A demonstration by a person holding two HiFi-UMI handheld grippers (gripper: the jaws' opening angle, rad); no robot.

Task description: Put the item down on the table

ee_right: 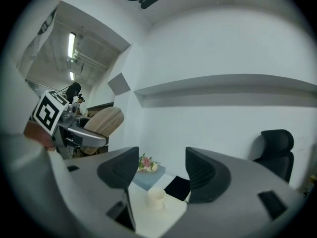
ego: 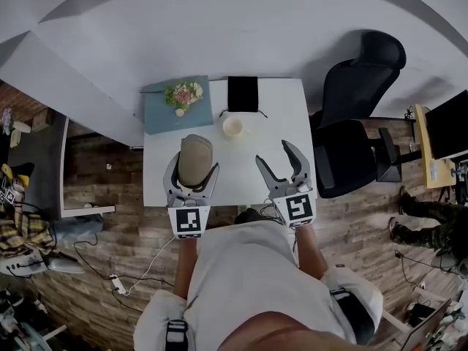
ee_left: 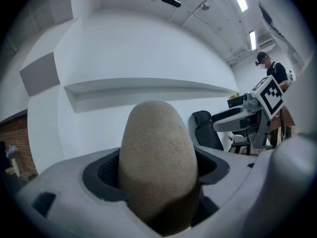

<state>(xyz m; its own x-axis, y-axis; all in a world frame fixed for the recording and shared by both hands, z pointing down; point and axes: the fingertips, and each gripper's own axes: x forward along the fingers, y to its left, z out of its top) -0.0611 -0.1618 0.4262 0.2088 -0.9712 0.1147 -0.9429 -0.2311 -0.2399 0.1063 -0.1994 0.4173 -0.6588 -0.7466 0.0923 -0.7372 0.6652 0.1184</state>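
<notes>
A tan, egg-shaped item [ego: 196,159] with a grainy surface is held over the front left part of the white table [ego: 238,178]. My left gripper [ego: 194,170] is shut on it, one jaw on each side. In the left gripper view the item [ee_left: 157,162] stands upright between the jaws and fills the middle of the frame. My right gripper [ego: 274,154] hovers over the table's front right, open with nothing between its jaws [ee_right: 161,175]. The right gripper view shows the item [ee_right: 101,123] at the left, still in the other gripper.
A white cup [ego: 232,126] stands mid-table, with a black flat object [ego: 243,93] behind it. A blue-grey box [ego: 164,114] carrying flowers [ego: 183,93] sits at the table's far left corner. A black office chair [ego: 358,123] stands to the right of the table.
</notes>
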